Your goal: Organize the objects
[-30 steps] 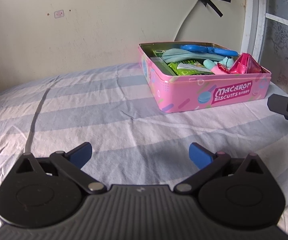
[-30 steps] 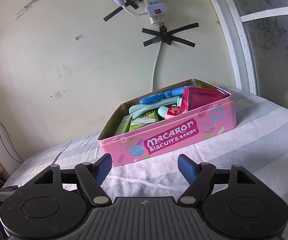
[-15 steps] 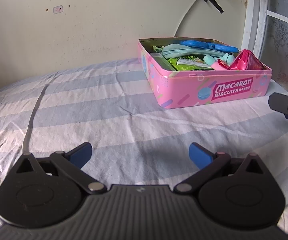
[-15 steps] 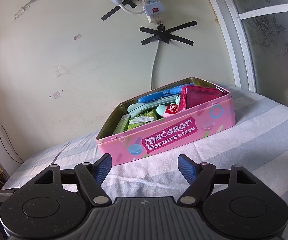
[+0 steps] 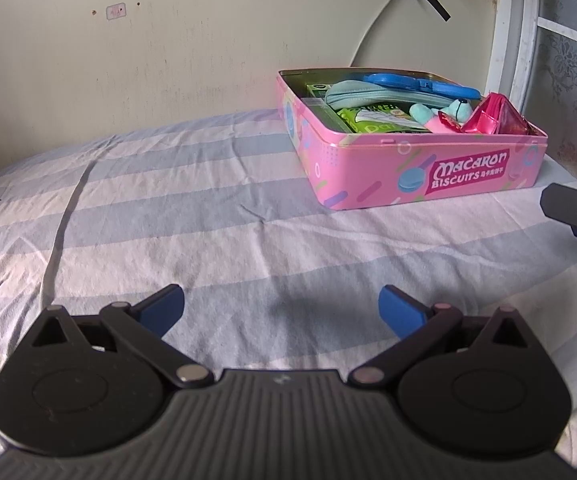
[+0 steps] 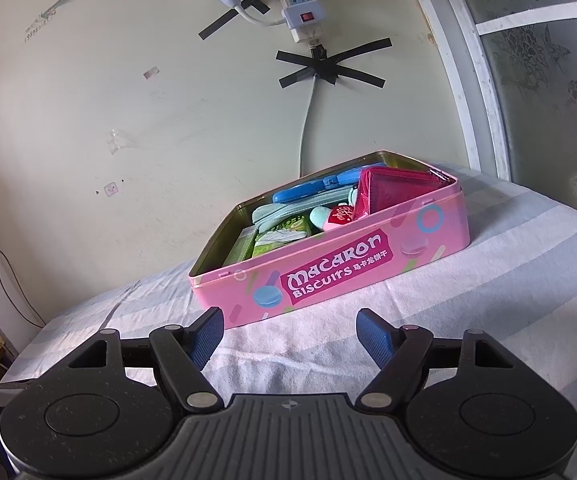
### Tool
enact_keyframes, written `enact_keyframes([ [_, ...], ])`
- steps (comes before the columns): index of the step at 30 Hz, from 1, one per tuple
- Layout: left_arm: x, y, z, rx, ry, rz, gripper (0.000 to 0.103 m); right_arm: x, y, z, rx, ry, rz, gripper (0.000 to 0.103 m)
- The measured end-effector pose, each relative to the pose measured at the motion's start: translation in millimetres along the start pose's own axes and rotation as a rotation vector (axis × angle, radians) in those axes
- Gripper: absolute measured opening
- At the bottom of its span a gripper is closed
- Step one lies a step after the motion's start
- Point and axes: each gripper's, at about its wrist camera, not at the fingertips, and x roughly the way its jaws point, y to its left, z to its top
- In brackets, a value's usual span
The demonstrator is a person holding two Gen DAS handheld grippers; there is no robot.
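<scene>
On the striped bed (image 5: 192, 208), the tin (image 5: 428, 176) sits near the wall, packed with a pouch (image 6: 284, 212), wallet (image 6: 392, 190) and small items. Over the last second both views show it slightly farther off; left tongs (image 5: 282, 307) and right tongs (image 6: 290, 330) gape empty, suggesting sorting is finished.

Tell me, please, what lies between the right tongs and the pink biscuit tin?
Only bare striped sheet: the right wrist view shows nothing between the open right tongs and the pink biscuit tin.
</scene>
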Motion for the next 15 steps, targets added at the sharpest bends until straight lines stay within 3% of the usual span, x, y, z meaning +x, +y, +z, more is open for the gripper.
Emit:
enact_keyframes([
  [15,3.5,-0.6,-0.3,-0.007,0.011,0.007,0.103,0.9,-1.3,-4.1,0.007,0.002,-0.006,0.068],
])
